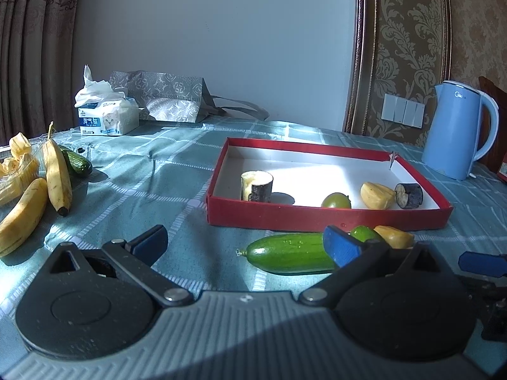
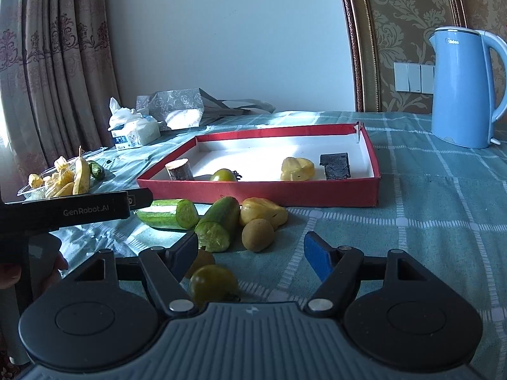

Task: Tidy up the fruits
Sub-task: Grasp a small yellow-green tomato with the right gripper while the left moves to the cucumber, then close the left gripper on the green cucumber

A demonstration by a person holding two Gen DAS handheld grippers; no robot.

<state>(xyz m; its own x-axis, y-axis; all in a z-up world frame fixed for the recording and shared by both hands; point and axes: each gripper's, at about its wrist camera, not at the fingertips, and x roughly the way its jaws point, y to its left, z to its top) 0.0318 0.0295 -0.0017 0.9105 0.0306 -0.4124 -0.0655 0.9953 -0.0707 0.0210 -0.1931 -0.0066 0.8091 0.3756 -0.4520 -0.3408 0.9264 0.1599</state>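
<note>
Both claws are held wide, empty. Green tomato (image 2: 213, 281) before red box (image 2: 317, 194) could be nudged, rolled by right gripper (image 2: 253, 255); left gripper (image 1: 245, 242) is idle.

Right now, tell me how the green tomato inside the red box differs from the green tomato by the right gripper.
The boxed green tomato sits inside the red box in sunlight; the near green tomato lies outside it on the tablecloth, in shadow. The boxed one is far from the right gripper; the near one lies at that gripper's open jaws, by its left finger. Both are round, green and ungripped.
</note>
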